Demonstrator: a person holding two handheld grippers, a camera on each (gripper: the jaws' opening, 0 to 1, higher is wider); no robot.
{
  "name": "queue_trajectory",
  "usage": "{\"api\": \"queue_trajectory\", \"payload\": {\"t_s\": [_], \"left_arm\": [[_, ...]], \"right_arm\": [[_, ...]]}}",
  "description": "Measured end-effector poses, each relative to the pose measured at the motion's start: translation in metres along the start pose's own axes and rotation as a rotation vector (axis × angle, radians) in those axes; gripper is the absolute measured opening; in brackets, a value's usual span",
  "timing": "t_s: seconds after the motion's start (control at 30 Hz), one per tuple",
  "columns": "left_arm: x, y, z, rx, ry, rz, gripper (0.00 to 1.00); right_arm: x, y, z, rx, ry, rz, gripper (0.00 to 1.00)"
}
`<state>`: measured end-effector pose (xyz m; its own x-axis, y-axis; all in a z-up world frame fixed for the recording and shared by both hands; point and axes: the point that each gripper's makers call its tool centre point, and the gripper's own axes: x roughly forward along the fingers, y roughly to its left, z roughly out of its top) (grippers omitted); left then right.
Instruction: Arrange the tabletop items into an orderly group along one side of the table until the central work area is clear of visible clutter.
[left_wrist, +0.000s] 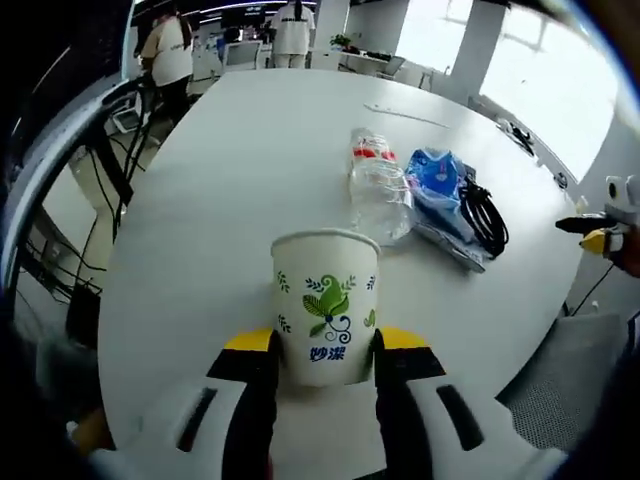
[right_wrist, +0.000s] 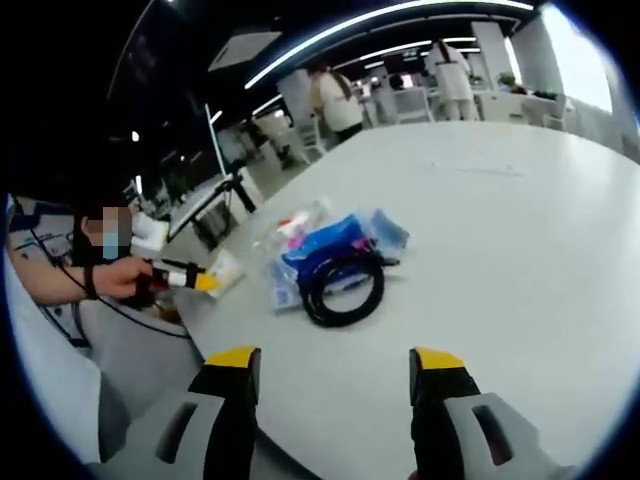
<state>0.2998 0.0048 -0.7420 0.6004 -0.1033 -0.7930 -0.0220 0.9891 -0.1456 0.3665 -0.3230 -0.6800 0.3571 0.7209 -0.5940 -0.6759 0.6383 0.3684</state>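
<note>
The left claw (left_wrist: 325, 345) was clamped on a white paper cup with a green leaf print (left_wrist: 326, 303), upright on the white bench (left_wrist: 230, 190), probably to join the clear plastic bottle (left_wrist: 378, 190), blue packet (left_wrist: 437, 180) and black cable coil (right_wrist: 343, 288) nearby. The right claw (right_wrist: 334, 372) stood apart, empty.

We count 1 paper cup (left_wrist: 325, 306), nearest us on the table (left_wrist: 240, 170). Beyond the cup: 2 clear plastic bottles (left_wrist: 378, 185), 1 blue packet (left_wrist: 436, 176), 1 black cable coil (left_wrist: 486, 215). Approx. 3 people standing past the table's far end.
</note>
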Motion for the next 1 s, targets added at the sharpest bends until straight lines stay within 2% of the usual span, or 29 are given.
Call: {"api": "queue_trajectory", "payload": {"t_s": [0.27, 0.73, 1.0], "left_arm": [[0.002, -0.004, -0.003, -0.038, -0.023, -0.003, 0.37], [0.01, -0.011, -0.007, -0.062, -0.023, -0.016, 0.38], [0.006, -0.028, -0.009, -0.103, -0.041, -0.055, 0.37]], "right_arm": [[-0.005, 0.001, -0.012, 0.019, 0.01, -0.003, 0.61], [-0.007, 0.004, -0.006, 0.004, 0.009, 0.002, 0.6], [-0.005, 0.011, -0.016, -0.004, 0.033, 0.017, 0.6]]}}
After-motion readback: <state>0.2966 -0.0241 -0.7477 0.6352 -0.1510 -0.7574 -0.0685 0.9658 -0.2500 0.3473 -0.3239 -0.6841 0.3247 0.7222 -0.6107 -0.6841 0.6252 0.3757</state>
